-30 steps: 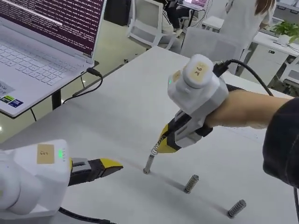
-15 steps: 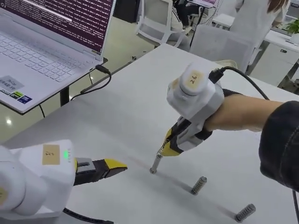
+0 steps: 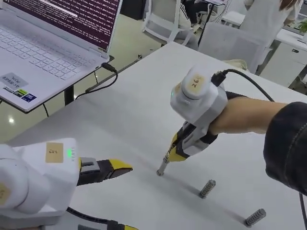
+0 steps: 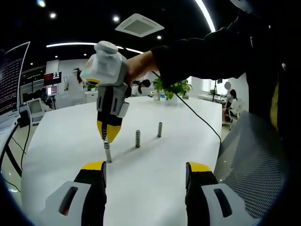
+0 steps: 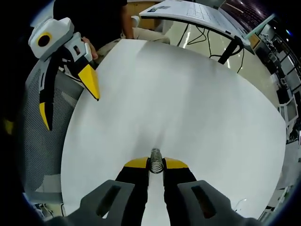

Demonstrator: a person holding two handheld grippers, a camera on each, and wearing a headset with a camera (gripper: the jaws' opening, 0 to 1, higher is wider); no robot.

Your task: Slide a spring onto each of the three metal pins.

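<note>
Spring (image 3: 166, 155) and pin (image 3: 162, 167) at the centre of the head view, on the white table (image 3: 134, 105). Your right tool (image 3: 169, 154) comes down from 1 o'clock, its yellow-tipped jaws closed on the spring, which meets the top of the upright pin. The lower part of the pin is bare. You cannot tell whether the coil already encloses the pin's tip. In the right gripper view you see the spring end-on, pinched between the two jaw tips at 6 o'clock. Two further pins (image 3: 207, 189) stand at 4 o'clock from the first, in a row with it and well apart, each with a spring around it. Your left tool (image 4: 146, 169) hovers above the table at 8 o'clock from the bare pin, near it but not touching, with its jaws wide apart and holding nothing. A laptop (image 3: 53, 43) sits open at 10 o'clock, on its own stand beside the table.
</note>
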